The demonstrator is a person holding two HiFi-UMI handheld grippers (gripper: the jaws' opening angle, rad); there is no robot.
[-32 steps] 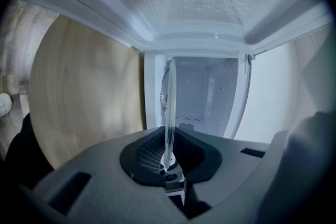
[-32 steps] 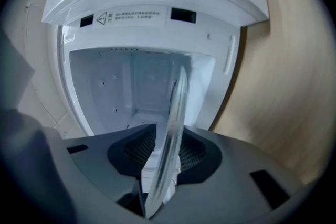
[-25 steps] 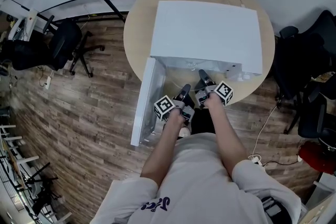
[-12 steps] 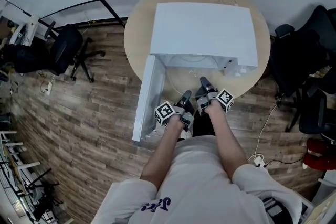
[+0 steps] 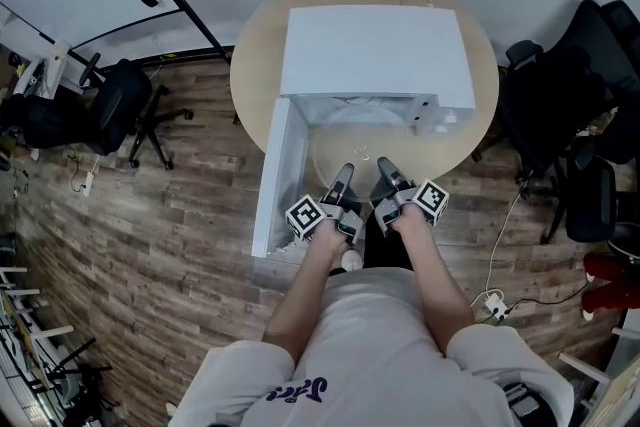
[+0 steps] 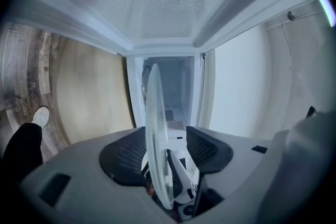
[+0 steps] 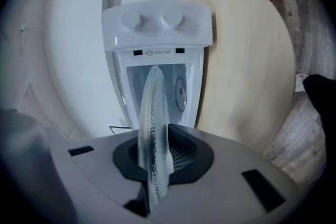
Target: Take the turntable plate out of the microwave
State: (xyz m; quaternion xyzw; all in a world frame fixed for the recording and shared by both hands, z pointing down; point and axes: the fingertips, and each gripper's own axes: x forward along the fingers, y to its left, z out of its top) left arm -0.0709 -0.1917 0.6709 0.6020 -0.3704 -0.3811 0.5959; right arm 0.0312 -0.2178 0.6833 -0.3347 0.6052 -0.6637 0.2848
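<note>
turntable plate (image 7: 153, 128) — clear glass disc | seen edge-on | rim dotted, frosted-looking

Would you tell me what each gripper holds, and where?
The right gripper clamps the turntable plate by its near rim; the left gripper is opening its jaws around that rim.

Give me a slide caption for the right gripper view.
Right gripper clamps the clear glass turntable plate edge-on before the open white microwave.

Clear glass plate (image 7: 153, 128), smooth, perhaps plastic microwave (image 5: 375, 50)
</note>
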